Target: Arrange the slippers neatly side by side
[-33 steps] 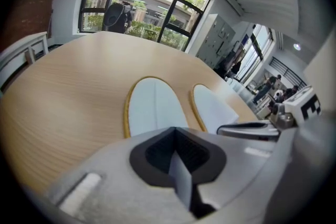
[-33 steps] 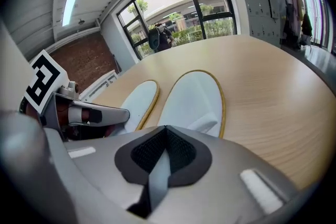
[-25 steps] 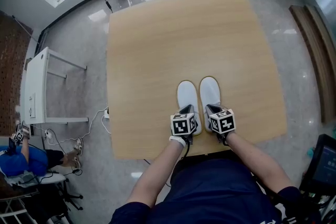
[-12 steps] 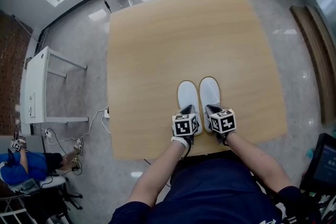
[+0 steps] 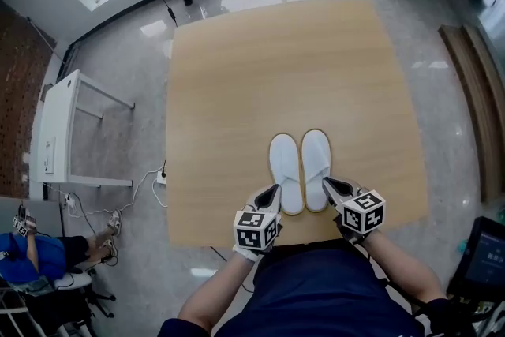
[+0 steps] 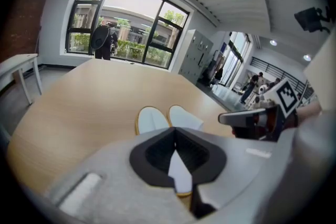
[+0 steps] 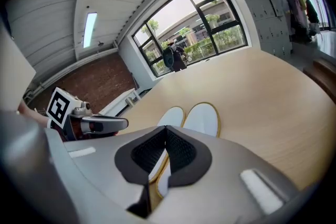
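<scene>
Lying together near the front edge of the bench (image 5: 276, 75), the left slipper (image 5: 285, 172) and the right slipper (image 5: 316, 168) are sitting parallel, toes pointing away from the person. Their inner edges are touching or almost touching, and their heels are roughly level.

The left gripper (image 5: 271, 195) is hovering just beside the outer heel of the left slipper, jaws closed on nothing. The right gripper (image 5: 331, 187) is doing the same just beside the outer edge of the right slipper, its jaws also together and empty. Whether either tip is touching a slipper is not clear.

Both slippers are looking thin, white and cloth-like with a tan trim, so they are probably very light and floppy. They are likely to skate on the smooth wood at a slight nudge and to fold if lifted by the toe. The firmer trimmed rim at the heel seems the best place to pinch. A gentle sideways push with closed jaws would likely be enough for small corrections.

No brand or lettering is showing on the slippers. Only the black-and-white square patterns on each marker cube (image 5: 256, 230) are appearing, and these hold no words.
</scene>
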Action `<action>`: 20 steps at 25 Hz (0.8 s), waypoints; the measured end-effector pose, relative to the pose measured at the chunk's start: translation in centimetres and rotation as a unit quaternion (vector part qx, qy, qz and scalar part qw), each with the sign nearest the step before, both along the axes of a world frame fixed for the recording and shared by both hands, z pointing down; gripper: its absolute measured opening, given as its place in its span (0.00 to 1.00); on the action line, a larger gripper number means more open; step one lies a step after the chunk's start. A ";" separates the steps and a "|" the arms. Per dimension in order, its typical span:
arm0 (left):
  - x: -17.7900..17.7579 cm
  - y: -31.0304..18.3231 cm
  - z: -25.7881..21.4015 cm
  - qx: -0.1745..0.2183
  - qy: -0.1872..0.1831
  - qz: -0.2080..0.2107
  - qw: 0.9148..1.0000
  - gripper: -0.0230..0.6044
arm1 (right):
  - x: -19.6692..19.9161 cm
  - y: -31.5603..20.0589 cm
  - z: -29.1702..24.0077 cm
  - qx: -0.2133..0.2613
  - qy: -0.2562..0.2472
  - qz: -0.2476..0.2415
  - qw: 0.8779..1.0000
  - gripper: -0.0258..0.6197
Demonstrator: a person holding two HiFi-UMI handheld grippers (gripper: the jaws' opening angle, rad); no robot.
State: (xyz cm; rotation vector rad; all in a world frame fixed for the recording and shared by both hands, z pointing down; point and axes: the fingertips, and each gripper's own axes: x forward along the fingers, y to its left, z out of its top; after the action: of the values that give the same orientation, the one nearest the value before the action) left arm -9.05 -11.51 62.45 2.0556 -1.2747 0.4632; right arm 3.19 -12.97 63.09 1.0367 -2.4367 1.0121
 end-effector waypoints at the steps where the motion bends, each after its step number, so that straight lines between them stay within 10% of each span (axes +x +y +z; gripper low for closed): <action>1: -0.2 0.8 -0.7 0.003 0.002 0.004 1.000 0.04 | 0.8 0.1 -1.0 0.003 -0.007 0.009 1.000 0.05; 13: 5.4 0.6 -12.9 0.155 0.026 0.094 0.983 0.04 | 1.5 -1.6 -14.5 0.139 -0.073 0.031 0.987 0.05; 20: 6.9 1.7 -12.2 0.107 0.068 0.101 0.987 0.04 | 0.5 -0.6 -16.7 0.187 -0.062 0.011 0.980 0.05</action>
State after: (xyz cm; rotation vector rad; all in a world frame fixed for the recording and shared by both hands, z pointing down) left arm -2.19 -9.77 50.21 2.3668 -1.0798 0.2781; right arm 3.70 -13.55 46.34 1.1441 -2.7963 0.6522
